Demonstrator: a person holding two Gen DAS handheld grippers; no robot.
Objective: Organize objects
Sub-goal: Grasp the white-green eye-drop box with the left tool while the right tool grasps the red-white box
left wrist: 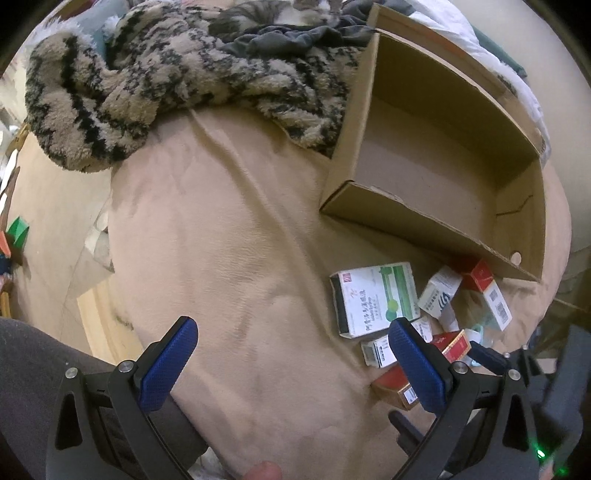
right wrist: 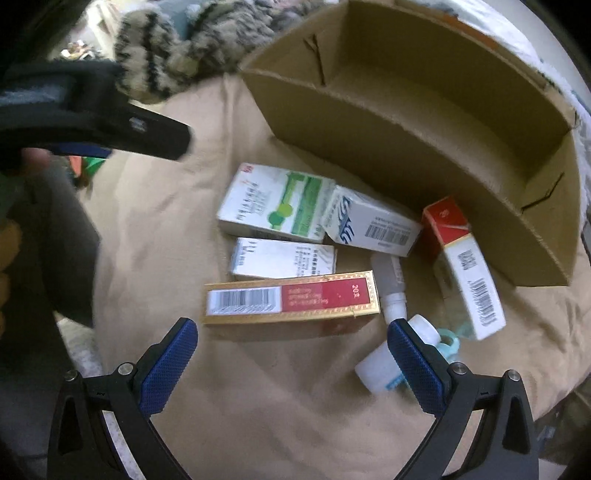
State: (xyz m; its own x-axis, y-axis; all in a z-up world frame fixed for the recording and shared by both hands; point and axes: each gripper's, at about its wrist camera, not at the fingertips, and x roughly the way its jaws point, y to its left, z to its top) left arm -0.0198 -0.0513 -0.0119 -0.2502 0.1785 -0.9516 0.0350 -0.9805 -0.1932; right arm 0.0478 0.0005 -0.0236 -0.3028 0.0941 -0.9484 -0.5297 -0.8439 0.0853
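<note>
Several small medicine boxes lie on a beige blanket beside an open cardboard box (left wrist: 436, 236) (right wrist: 406, 155), which holds nothing. A green-and-white box (left wrist: 373, 301) (right wrist: 277, 205), a blue-and-white box (right wrist: 373, 227), a red-and-gold box (right wrist: 291, 297), a red-and-white box (right wrist: 461, 266), a white bottle (right wrist: 384, 363) and a dropper bottle (right wrist: 391, 288) show. My left gripper (left wrist: 293, 330) is open and empty over bare blanket, left of the pile. My right gripper (right wrist: 293, 330) is open and empty just before the red-and-gold box. The left gripper also shows in the right wrist view (right wrist: 110, 122).
A striped fluffy blanket (left wrist: 177, 77) is heaped at the back left of the cardboard box. A cat (left wrist: 280, 14) lies behind it. The bed edge drops to a wooden floor (left wrist: 48, 206) on the left. My dark-clothed leg (left wrist: 33, 369) is at lower left.
</note>
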